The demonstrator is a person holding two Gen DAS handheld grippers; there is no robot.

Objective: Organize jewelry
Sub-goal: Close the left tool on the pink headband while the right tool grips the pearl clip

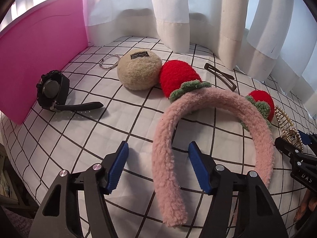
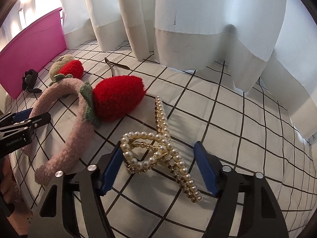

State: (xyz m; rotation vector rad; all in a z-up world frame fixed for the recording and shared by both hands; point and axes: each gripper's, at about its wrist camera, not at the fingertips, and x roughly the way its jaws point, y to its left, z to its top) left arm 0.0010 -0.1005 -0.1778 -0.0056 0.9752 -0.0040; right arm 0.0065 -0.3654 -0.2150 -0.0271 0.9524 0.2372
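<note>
A fluffy pink headband [image 1: 168, 158] with two red knitted strawberries [image 1: 176, 77] lies on the checked cloth; one arm of it runs between the open jaws of my left gripper [image 1: 158, 166]. It also shows in the right wrist view [image 2: 75, 123]. A pearl and gold hair claw [image 2: 158, 150] lies between the open jaws of my right gripper [image 2: 158, 168], its left side close to the left pad. The claw shows at the right edge of the left wrist view [image 1: 287, 127]. A black watch [image 1: 52, 91], a silver bangle [image 1: 110, 61] and a brown hair clip [image 1: 220, 75] lie farther back.
A pink bin [image 1: 43, 53] stands at the back left, beside the watch. A beige fluffy pouch [image 1: 138, 71] sits against a strawberry. White curtains [image 1: 198, 10] hang along the back of the table. The table's edge drops off at the near left.
</note>
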